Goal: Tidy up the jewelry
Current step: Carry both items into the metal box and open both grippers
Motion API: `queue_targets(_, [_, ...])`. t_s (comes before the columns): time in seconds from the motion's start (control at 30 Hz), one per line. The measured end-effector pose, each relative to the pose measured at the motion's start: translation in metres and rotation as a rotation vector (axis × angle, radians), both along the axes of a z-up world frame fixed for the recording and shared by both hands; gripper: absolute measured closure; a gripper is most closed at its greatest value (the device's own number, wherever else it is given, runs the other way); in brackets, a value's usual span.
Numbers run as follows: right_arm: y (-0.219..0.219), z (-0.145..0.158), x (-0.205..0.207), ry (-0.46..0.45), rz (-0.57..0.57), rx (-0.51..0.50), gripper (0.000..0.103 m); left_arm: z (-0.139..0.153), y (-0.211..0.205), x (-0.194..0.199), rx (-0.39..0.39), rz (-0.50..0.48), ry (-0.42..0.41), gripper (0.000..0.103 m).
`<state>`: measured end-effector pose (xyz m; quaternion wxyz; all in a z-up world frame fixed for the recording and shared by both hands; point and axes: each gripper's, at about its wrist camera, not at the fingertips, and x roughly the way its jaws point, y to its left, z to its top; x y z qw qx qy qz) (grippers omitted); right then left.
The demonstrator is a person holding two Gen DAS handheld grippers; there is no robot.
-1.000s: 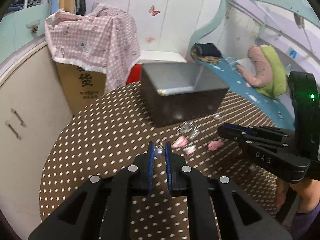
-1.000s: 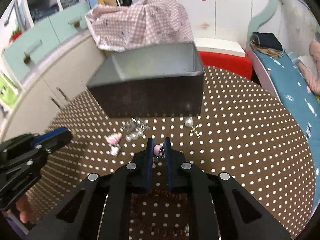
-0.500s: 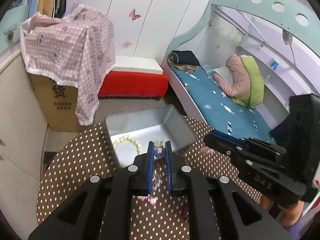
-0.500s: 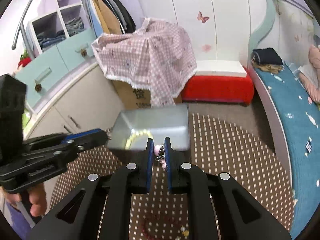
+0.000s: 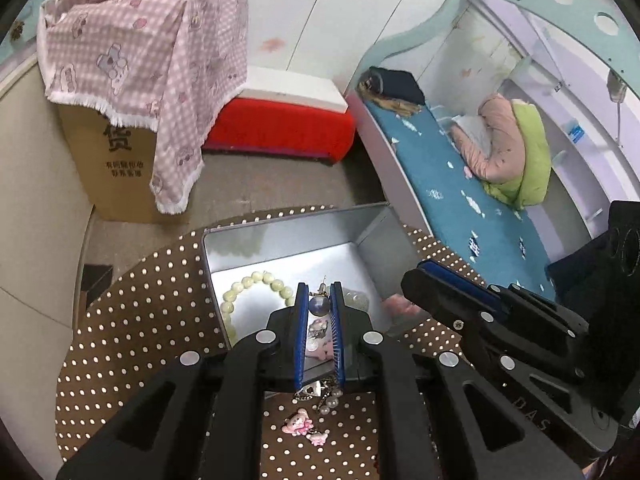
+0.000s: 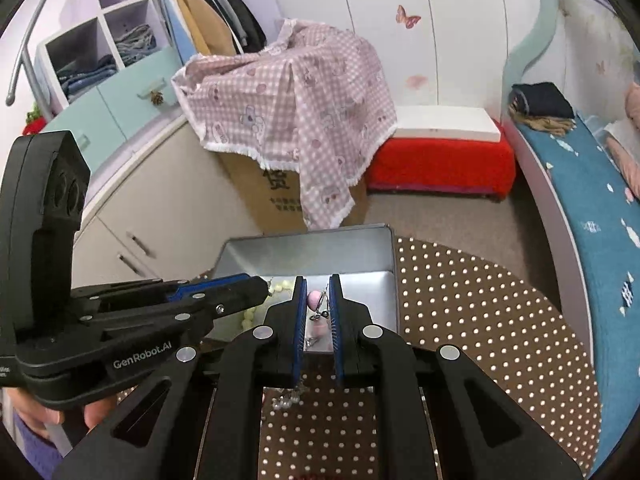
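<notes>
An open grey metal box (image 5: 280, 232) (image 6: 308, 248) sits on the brown dotted round table (image 5: 136, 320). Inside lies a pale green bead bracelet (image 5: 244, 284). My left gripper (image 5: 320, 302) hangs over the box, shut on a clear bead earring (image 5: 319, 305). My right gripper (image 6: 317, 298) also hangs over the box, shut on a pink bead earring (image 6: 313, 299). In the right wrist view the left gripper (image 6: 256, 290) reaches in from the left. Loose on the table near the box lie a pearl charm cluster (image 5: 320, 394) and a pink bear clip (image 5: 298, 424).
Behind the table stand a cardboard carton (image 5: 116, 168) draped with a pink checked cloth (image 5: 148, 48), a red bench (image 5: 280, 124) and a bed with a blue mattress (image 5: 452, 184). Cabinets (image 6: 132, 200) line the left side. A hand (image 6: 48, 416) holds the left gripper.
Both grippers have risen from the table top and moved over the open box, each still shut on its earring. The box interior and bracelet have come into view.
</notes>
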<state>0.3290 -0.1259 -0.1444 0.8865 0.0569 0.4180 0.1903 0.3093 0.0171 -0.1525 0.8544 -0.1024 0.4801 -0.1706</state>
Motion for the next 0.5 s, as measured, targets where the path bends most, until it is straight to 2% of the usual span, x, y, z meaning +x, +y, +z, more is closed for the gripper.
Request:
queue_targets(0.33, [-0.001, -0.020, 0.007, 0.045, -0.003, -0.009, 0.091, -0.007, -0.004, 0.002, 0.044, 0.007, 0.015, 0.093])
queue_targets(0.5, [-0.002, -0.024, 0.007, 0.054, -0.009, -0.010, 0.091, -0.006, -0.005, 0.000, 0.036, 0.006, 0.018, 0.093])
